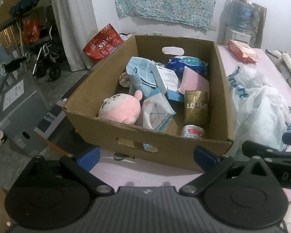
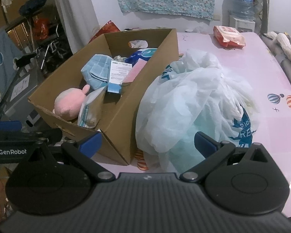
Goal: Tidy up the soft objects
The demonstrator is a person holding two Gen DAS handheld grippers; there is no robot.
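The cardboard box (image 1: 145, 145) sits on the pink table (image 2: 242, 73) right in front of the left gripper (image 1: 146, 156), whose jaws are spread wide and empty. Inside, a pink plush toy (image 1: 120, 109) lies among packets. The right gripper (image 2: 147, 143), also wide and empty, faces a crumpled white plastic bag (image 2: 194, 101) beside the box.

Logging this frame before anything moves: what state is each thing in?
Cardboard box: open-topped, partly filled.
Pink plush toy: lying inside the box.
White plastic bag: crumpled, beside the box.
Red wipes pack: flat on the table.
Left gripper: jaws open, empty.
Right gripper: jaws open, empty.
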